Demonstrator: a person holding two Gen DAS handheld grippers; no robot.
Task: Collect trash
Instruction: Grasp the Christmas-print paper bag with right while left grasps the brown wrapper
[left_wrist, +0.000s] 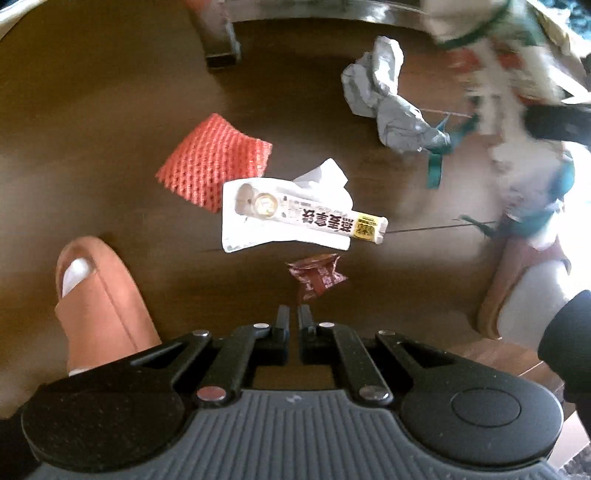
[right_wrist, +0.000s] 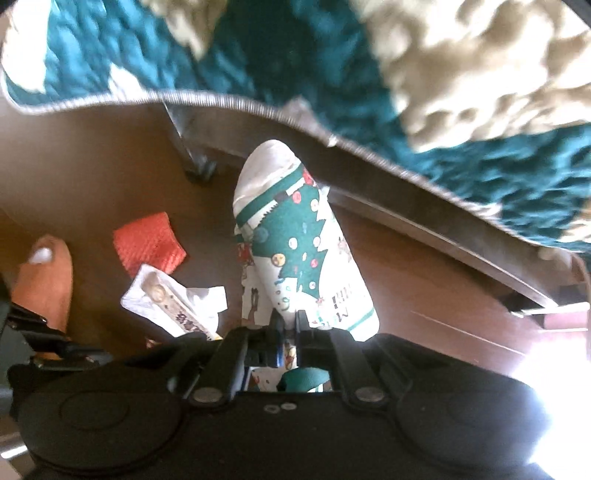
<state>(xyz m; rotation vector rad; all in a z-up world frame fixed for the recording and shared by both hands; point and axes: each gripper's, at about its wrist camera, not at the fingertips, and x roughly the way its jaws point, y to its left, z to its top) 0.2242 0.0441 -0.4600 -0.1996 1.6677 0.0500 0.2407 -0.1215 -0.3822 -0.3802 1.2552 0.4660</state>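
Note:
Over the dark wood floor, my left gripper (left_wrist: 293, 314) points straight down, its jaws shut, with a crumpled red wrapper (left_wrist: 316, 278) at its fingertips, apparently pinched by its lower corner. Beyond it lie a white snack packet (left_wrist: 295, 214) with black characters, an orange foam mesh (left_wrist: 214, 162) and a crumpled grey paper (left_wrist: 384, 99). My right gripper (right_wrist: 290, 321) is shut on a white bag with a green Christmas-tree print (right_wrist: 295, 240), which hangs from its fingers above the floor. In the left wrist view that bag (left_wrist: 517, 110) is a blur at the upper right.
A person's foot in an orange slipper (left_wrist: 99, 295) stands left of the trash, with a second slipper (left_wrist: 517, 288) at the right. A thin skewer (left_wrist: 443, 226) lies beside the packet. A furniture leg (left_wrist: 221, 40) stands behind. A teal and cream textile (right_wrist: 295, 55) overhangs a dark frame.

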